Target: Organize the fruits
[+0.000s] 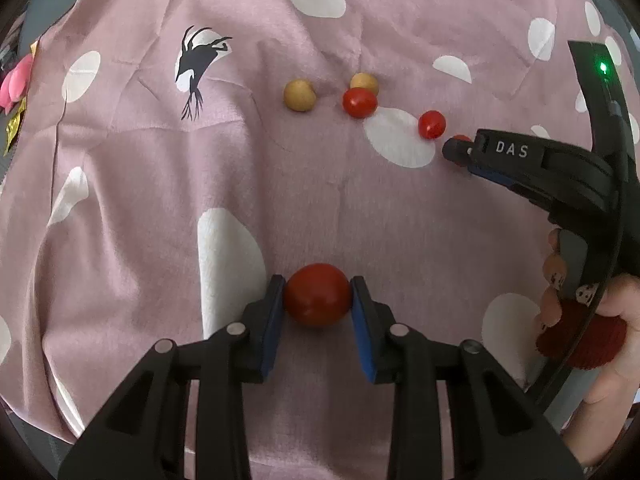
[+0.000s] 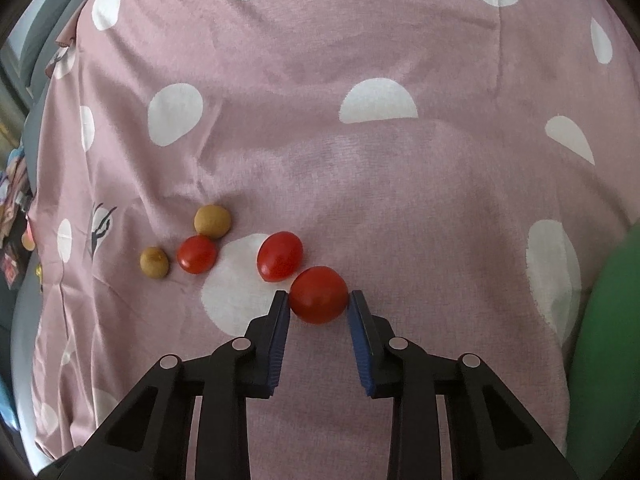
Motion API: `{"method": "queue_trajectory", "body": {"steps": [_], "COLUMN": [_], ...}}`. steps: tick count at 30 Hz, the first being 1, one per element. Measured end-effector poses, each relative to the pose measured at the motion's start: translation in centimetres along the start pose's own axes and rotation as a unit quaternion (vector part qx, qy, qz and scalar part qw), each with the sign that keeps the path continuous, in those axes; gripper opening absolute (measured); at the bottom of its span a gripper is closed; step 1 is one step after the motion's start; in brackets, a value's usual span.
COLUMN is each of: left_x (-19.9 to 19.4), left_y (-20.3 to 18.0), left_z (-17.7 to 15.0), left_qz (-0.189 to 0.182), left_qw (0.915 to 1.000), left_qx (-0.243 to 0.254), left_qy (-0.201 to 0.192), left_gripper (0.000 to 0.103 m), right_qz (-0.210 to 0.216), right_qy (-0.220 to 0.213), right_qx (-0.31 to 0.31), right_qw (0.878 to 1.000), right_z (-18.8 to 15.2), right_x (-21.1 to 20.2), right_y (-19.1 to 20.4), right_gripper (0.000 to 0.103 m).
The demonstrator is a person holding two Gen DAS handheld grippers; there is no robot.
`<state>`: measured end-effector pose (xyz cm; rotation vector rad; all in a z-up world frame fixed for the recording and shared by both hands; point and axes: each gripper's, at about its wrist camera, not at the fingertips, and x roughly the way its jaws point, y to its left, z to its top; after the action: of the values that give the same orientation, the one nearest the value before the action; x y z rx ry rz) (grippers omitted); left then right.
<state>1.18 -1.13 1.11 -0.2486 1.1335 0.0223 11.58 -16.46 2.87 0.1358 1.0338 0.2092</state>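
My left gripper (image 1: 318, 296) had its jaws pinched on a cherry tomato (image 1: 317, 295) sitting on the pink spotted cloth (image 1: 280, 184). Right gripper (image 2: 319, 298) was the same deal, jaws squeezing another tomato (image 2: 318, 294), with a third tomato (image 2: 279, 256) just beside it. Further out sat a fourth tomato (image 2: 197, 254) touching a tan round fruit (image 2: 212, 221), plus a second tan fruit (image 2: 154, 262) near them.
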Motion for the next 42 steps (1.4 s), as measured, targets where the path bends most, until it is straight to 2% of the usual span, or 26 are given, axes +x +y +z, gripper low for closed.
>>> {"method": "queue_trajectory", "body": {"steps": [4,12,22,32,35,42], "left_x": [-0.6,-3.1,-6.8,-10.0,-9.6,-7.3], "left_y": [-0.1,-1.5,-5.2,-9.2,-9.5,-10.2], "left_z": [0.0,0.5,4.7,8.2,8.3,7.8], "left_qz": [-0.010,-0.018,-0.010,-0.040,-0.046,-0.052], "left_qw": [0.9999,0.9984,0.9930,0.9817,0.9803,0.9841], "left_qx": [-0.008,0.001,0.035,0.071,0.074,0.078], "left_qy": [-0.009,-0.053,-0.113,-0.172,-0.177,-0.151], "left_gripper": [0.032,0.032,0.032,0.032,0.032,0.032], "right_qz": [-0.004,0.003,0.029,0.032,0.032,0.018], "right_qy": [-0.003,-0.027,-0.098,-0.153,-0.165,-0.182], "right_qx": [-0.004,0.000,0.023,0.065,0.074,0.111], "right_qw": [1.000,1.000,0.994,0.986,0.983,0.977], "right_z": [0.0,-0.1,0.4,-0.3,-0.4,-1.2], "right_x": [0.1,-2.2,-8.0,-11.7,-12.5,-13.8], "right_y": [0.3,-0.2,-2.2,-4.7,-5.4,-7.2], "right_gripper": [0.031,0.031,0.032,0.032,0.032,0.032]}}
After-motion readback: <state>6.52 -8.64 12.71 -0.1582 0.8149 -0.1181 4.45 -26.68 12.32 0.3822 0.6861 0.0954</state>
